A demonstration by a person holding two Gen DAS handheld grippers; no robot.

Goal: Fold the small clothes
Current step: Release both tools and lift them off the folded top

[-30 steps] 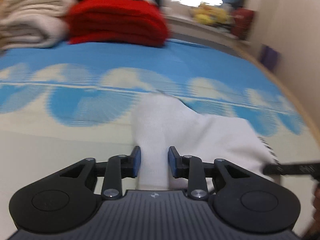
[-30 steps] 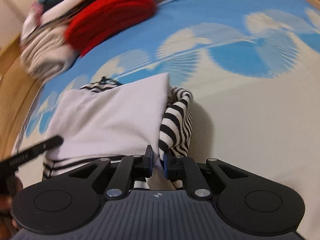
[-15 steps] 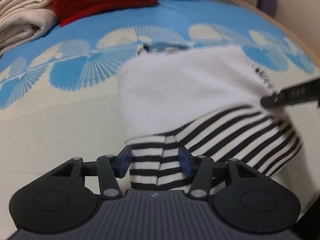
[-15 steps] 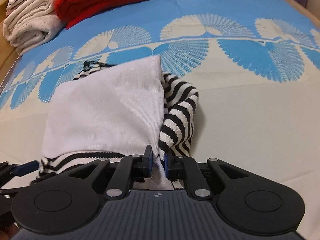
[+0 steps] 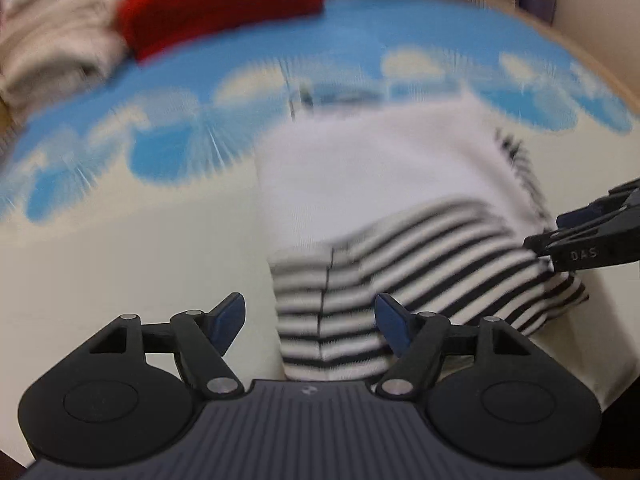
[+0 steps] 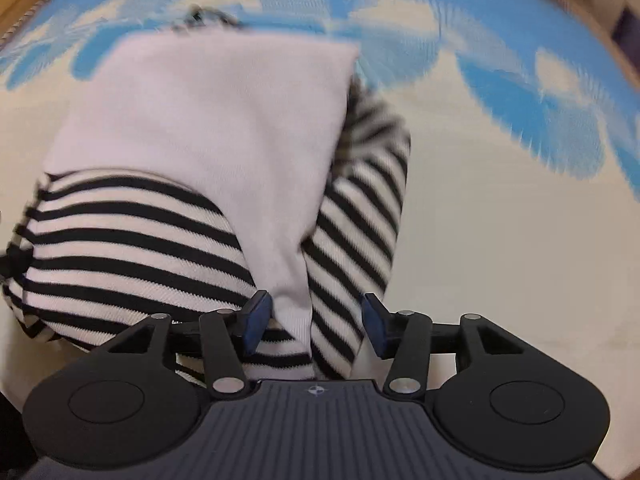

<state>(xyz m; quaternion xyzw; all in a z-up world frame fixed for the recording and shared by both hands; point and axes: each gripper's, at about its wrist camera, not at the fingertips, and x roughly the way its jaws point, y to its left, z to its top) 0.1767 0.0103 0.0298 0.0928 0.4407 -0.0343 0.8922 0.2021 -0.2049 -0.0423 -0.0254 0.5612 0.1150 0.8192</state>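
Left gripper point(image 5: 310, 322): I have just been opening its fingers point(image 5: 230, 317), now wide apart. The near edge of the black-and-white striped knit top point(image 5: 420, 276) sits between them, but neither pad presses on it. A second ago they were pinching the white side of the cloth, so the left side is released.

Right gripper point(image 6: 316, 326): its fingers point(image 6: 256, 318) have also just been opening, from nearly shut on the cloth half a second ago to clearly apart. The white fold and a striped sleeve lie between them. The left pad is just beside the fabric; I can't tell if it brushes it, but there is no clamp.

The garment lies on the blue-and-cream fan-patterned bed cover point(image 5: 120, 240), the white panel folded over the striped body, stripes showing along the near edge and right side. It rests on its own.

My read: this fold is laid down and let go. The right side looks bunched, so it probably wants smoothing or another fold.

The folded red knit point(image 5: 216, 4) and cream towels point(image 5: 52, 52) at far left are well apart from it. Both views are blurred.
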